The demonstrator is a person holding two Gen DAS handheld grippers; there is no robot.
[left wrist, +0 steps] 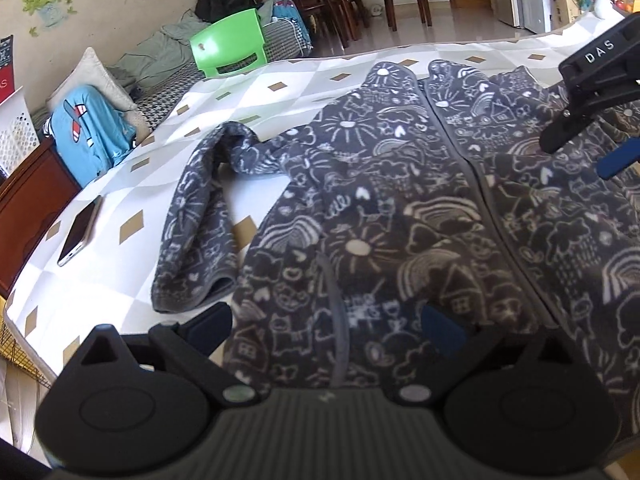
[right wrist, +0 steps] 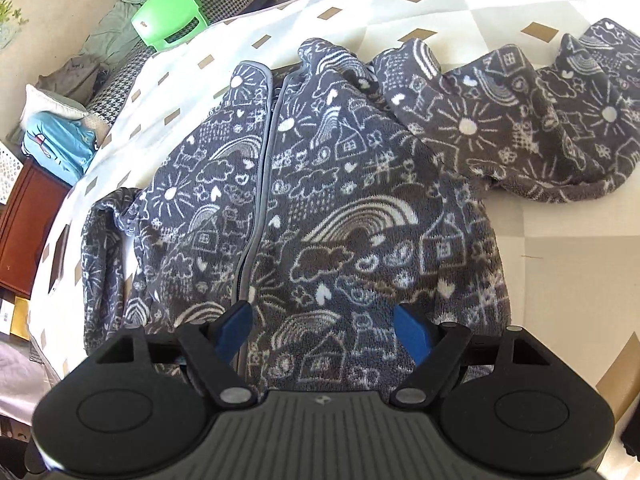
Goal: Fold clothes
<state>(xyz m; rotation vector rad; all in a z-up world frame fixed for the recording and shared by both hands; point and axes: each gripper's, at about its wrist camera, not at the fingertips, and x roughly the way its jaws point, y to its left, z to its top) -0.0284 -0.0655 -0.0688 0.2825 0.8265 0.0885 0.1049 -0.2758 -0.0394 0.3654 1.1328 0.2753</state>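
Left wrist view: my left gripper [left wrist: 326,322] jaws gape wide over grey doodle-print fleece jacket [left wrist: 420,208]; right gripper [right wrist: 324,326] jaws wide too, body reads "DAS".

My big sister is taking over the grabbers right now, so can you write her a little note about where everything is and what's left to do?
Left gripper: open, low over the jacket's near hem, holding nothing.
Right gripper: open, also over the near hem, holding nothing.
The grey doodle-print fleece jacket lies front up and closed on the white diamond-pattern tablecloth. One sleeve is bent beside the body on the left; the other sleeve is spread out to the right.
Done: jacket laid out flat.
Left: no folds yet. Probably bring both sleeves in, then fold the body.
A phone sits near the left table edge, so watch it.
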